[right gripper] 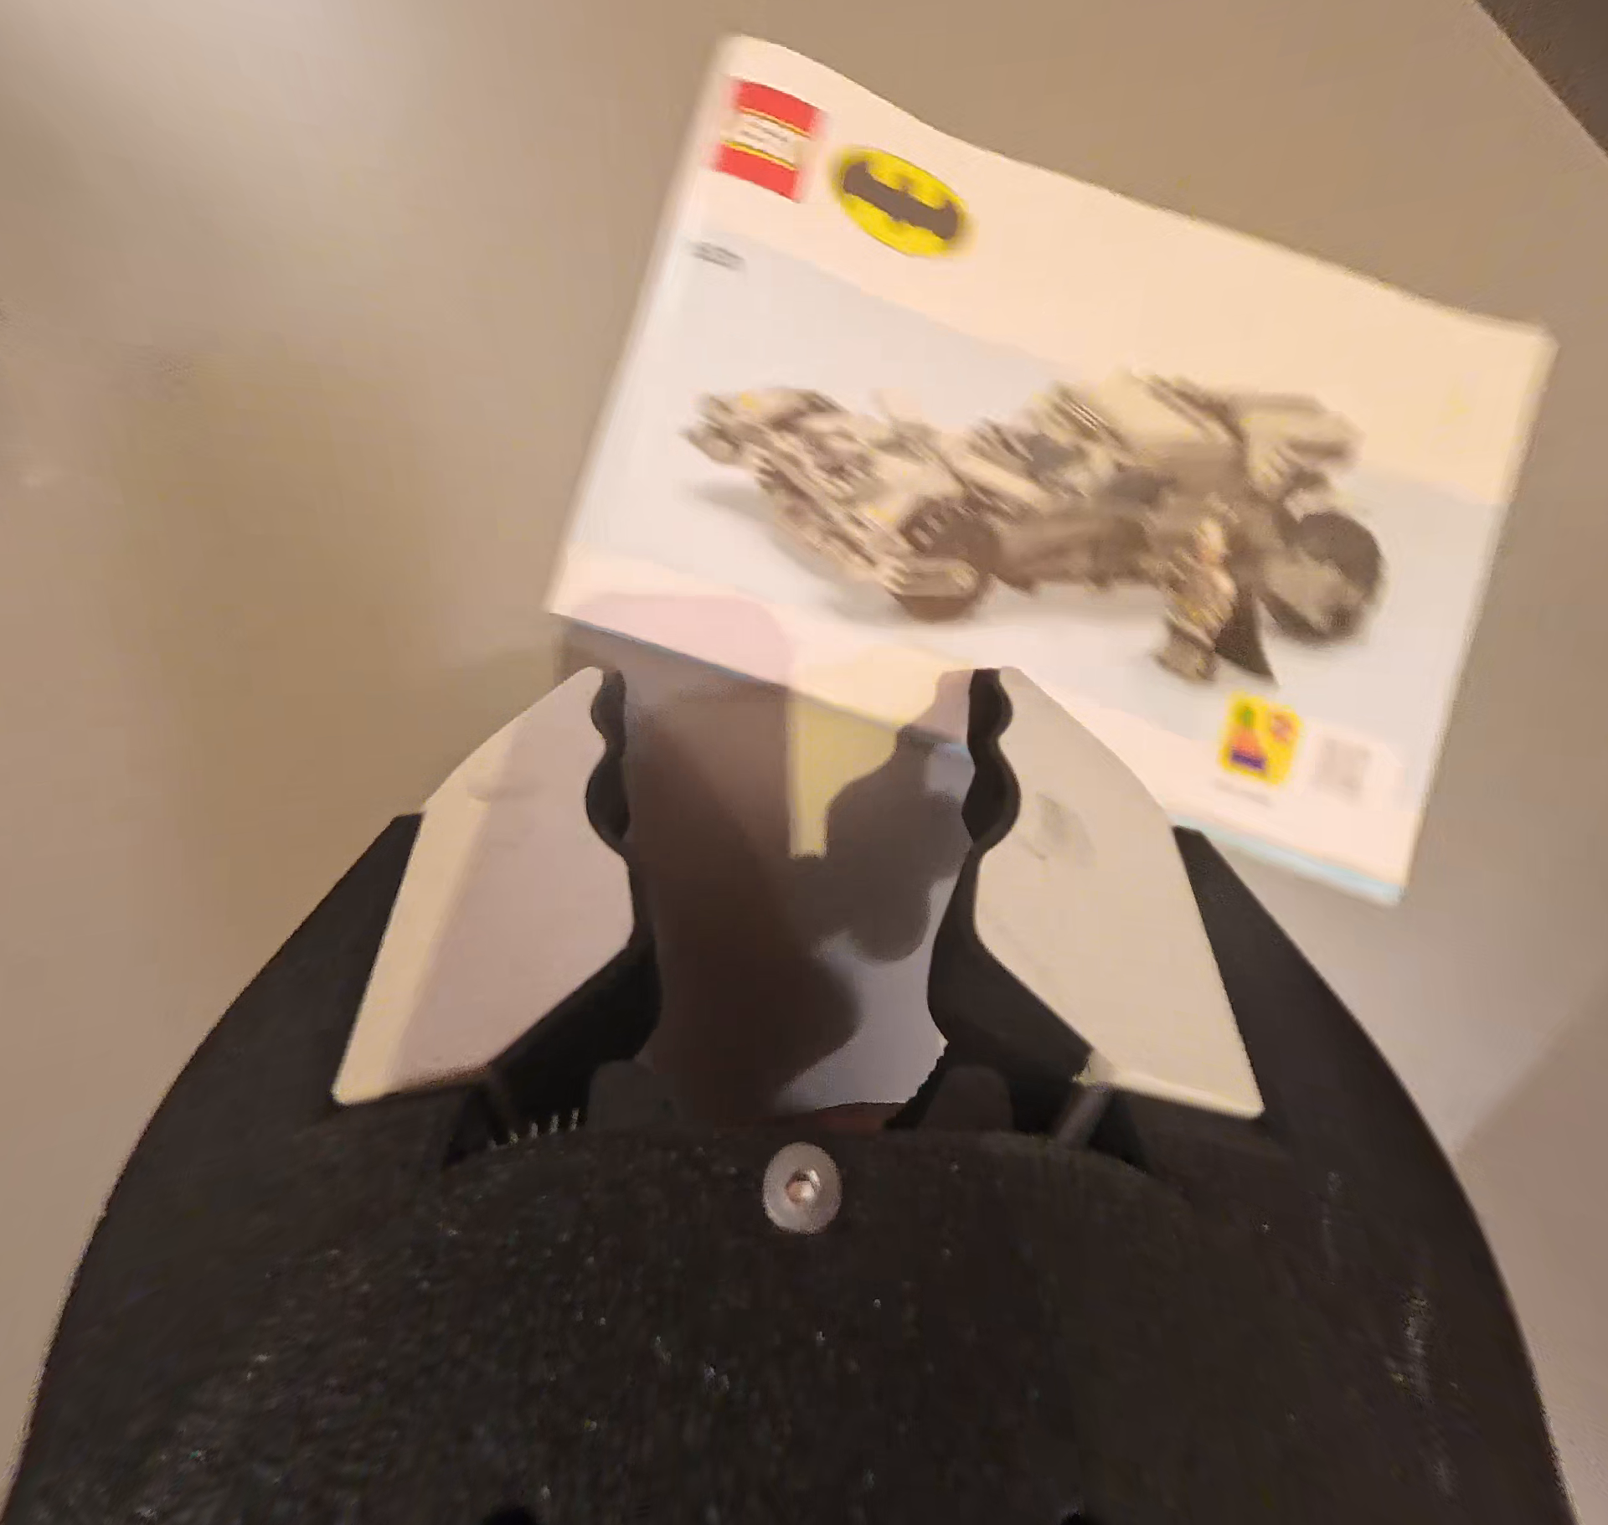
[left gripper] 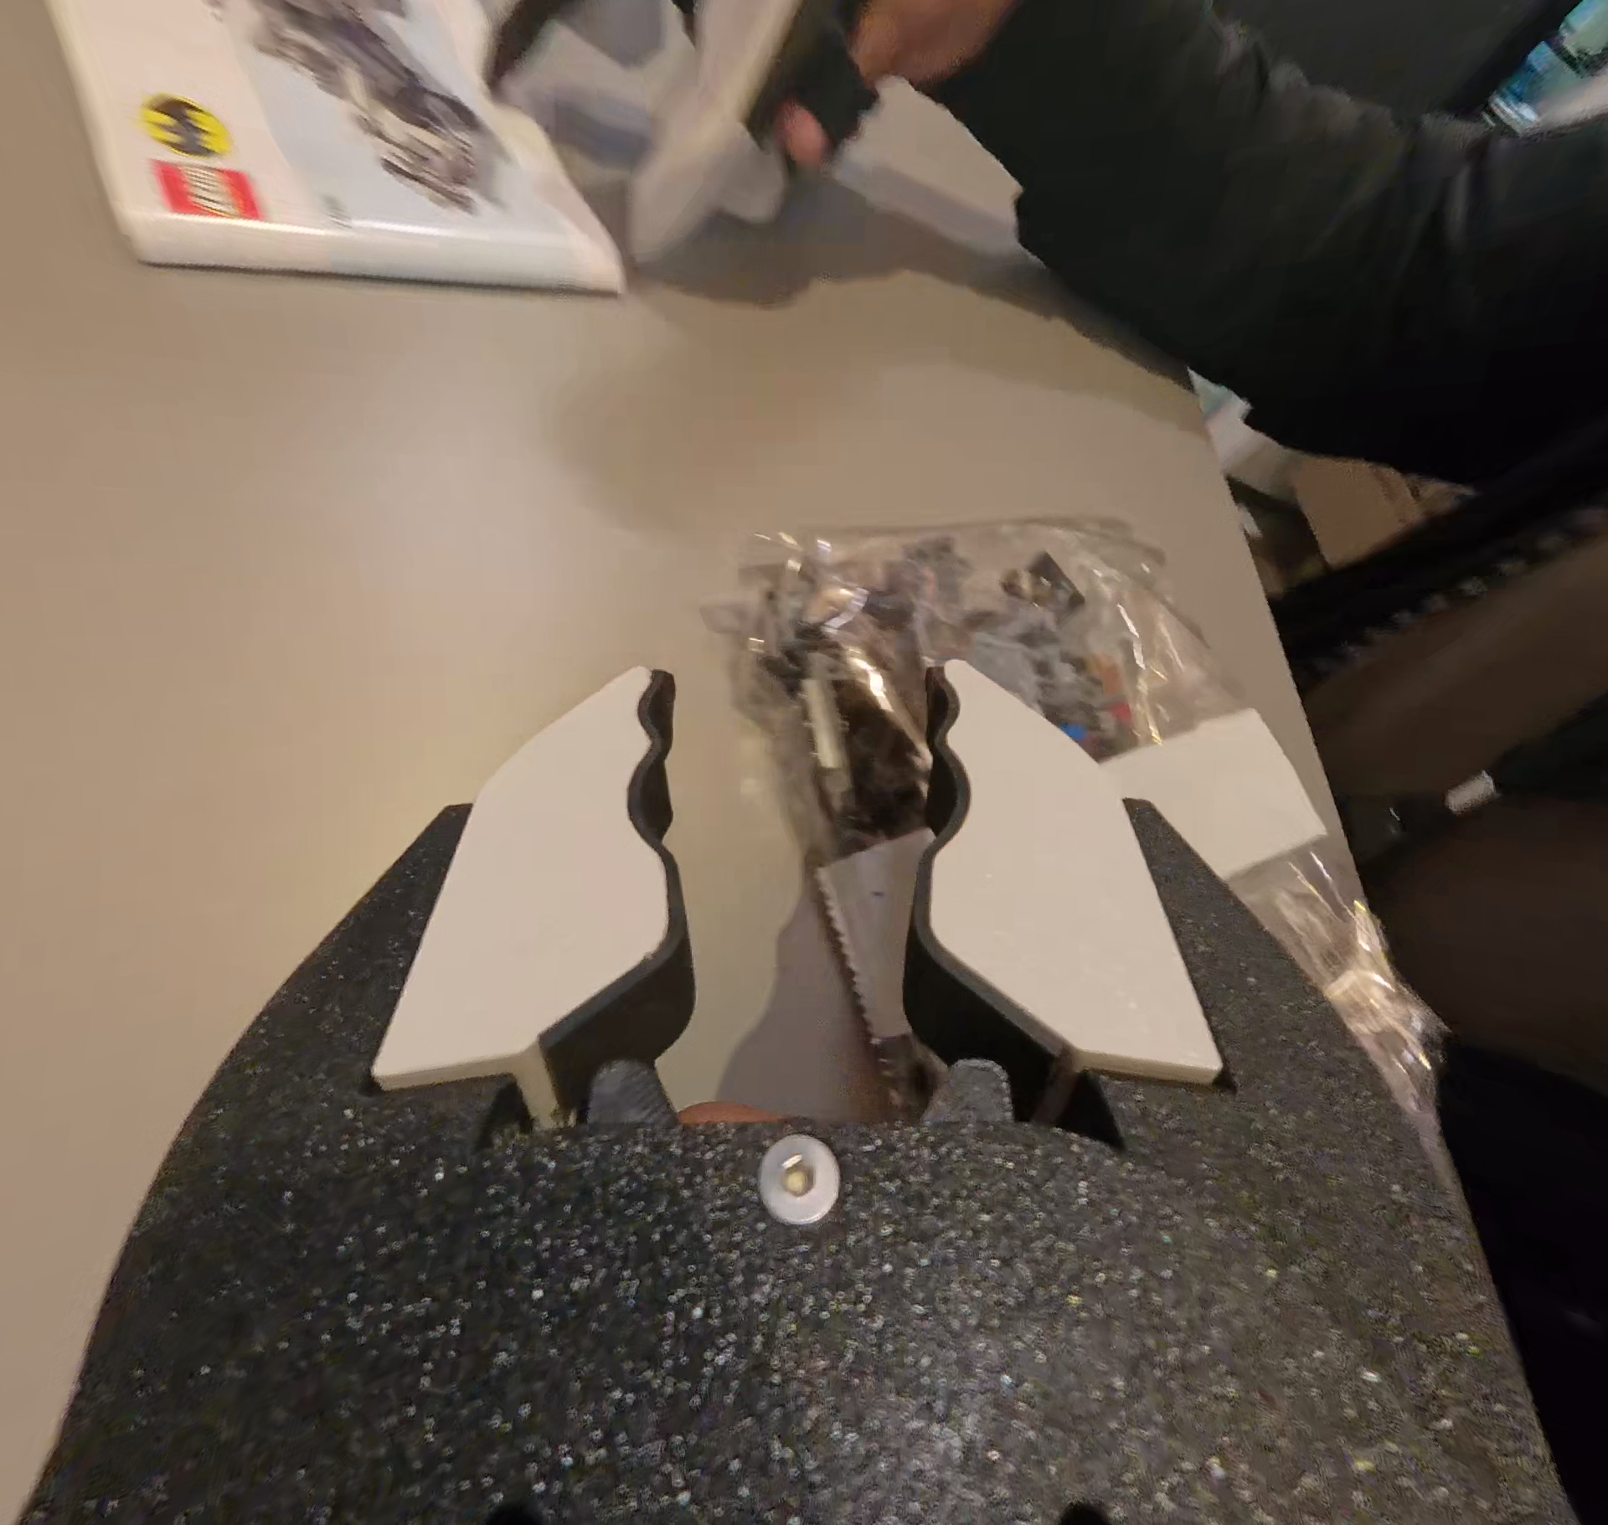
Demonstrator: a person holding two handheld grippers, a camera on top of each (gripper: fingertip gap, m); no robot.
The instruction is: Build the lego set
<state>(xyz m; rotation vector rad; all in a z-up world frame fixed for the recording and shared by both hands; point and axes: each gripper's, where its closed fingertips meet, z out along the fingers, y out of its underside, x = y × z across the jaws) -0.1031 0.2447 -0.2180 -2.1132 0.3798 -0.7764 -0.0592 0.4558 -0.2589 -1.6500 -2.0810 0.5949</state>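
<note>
Speckled black housing belonging to the left gripper (left gripper: 796,691) fills the near field of its own view. Its two fingers are spread apart and nothing is clamped. A clear plastic bag (left gripper: 1001,604) of small dark and grey parts is seen lying on the beige table (left gripper: 348,526), with its serrated edge running back between the fingers. Bare table is visible between the left-hand pad (left gripper: 653,744) and the bag. The bag lies close against the opposite pad, but pressure there cannot be confirmed. The bag is therefore recorded as standing between the fingers, not as gripped.

The film is crumpled and glossy, and the contents are loose. It is judged that such a bag would deform and slip under pad pressure and that its contents would shift when it is lifted. A white card (left gripper: 1218,778) is seen just beside the bag, toward the table edge.

The right gripper (right gripper: 800,683) is likewise released, with its fingers wide apart and nothing between the pads. It is positioned over the near corner of a printed booklet (right gripper: 1044,439), which lies on the table and shows a dark vehicle on its cover. Contact with the booklet cannot be determined because of blur. The booklet is well apart from the bag.
</note>
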